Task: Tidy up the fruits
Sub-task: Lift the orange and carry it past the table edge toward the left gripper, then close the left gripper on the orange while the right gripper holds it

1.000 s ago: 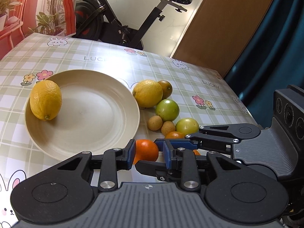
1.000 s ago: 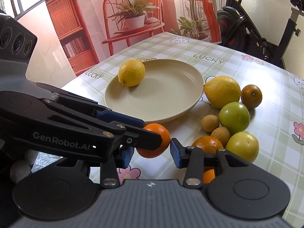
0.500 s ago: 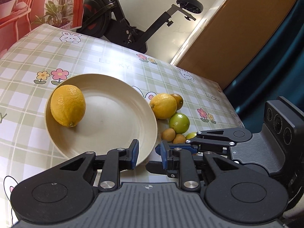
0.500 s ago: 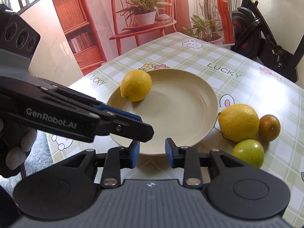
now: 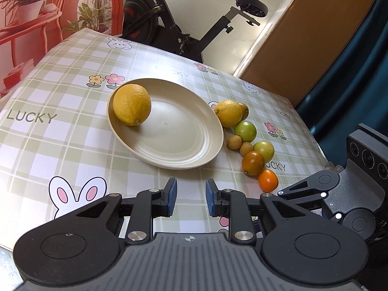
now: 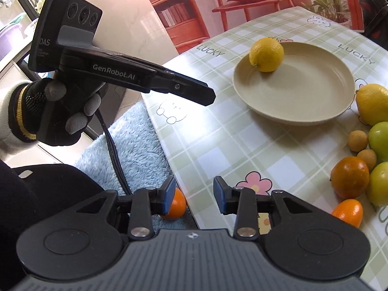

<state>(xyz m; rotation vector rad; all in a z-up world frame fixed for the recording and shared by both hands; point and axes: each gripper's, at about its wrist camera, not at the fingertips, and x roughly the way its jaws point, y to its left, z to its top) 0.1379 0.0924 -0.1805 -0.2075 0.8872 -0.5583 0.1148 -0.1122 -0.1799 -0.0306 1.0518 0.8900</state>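
Both tongs stand parted and grip nothing.

Left wrist view: the left gripper fills the bottom centre, its blue pads with a clear gap between them over bare checked tablecloth; the right gripper's black fingers enter at lower right. A beige plate sits mid-frame with one lemon on its upper left part; a second lemon lies just beside the plate's right rim; from there a chain of loose fruit runs down to the right: a dark tangerine behind the lemon, a green fruit, two small brown fruits, another green fruit, a mottled orange-green citrus, and a small orange nearest the tongs. That small orange lies to the right of and just beyond the left pads.

Right wrist view: the right gripper sits at bottom centre, jaws likewise apart and empty; the left gripper, held by a gloved hand, reaches across the upper left. The plate is at upper right; the loose fruit crowds the right edge. A further orange fruit shows just behind the left pad of the right gripper, below the table edge, over a pale blue fluffy rug; whether it rests there or is falling cannot be told.

Judging by this, the off-table fruit lies nearest the right tongs, slightly left and below; being round, it has no long axis to align to.
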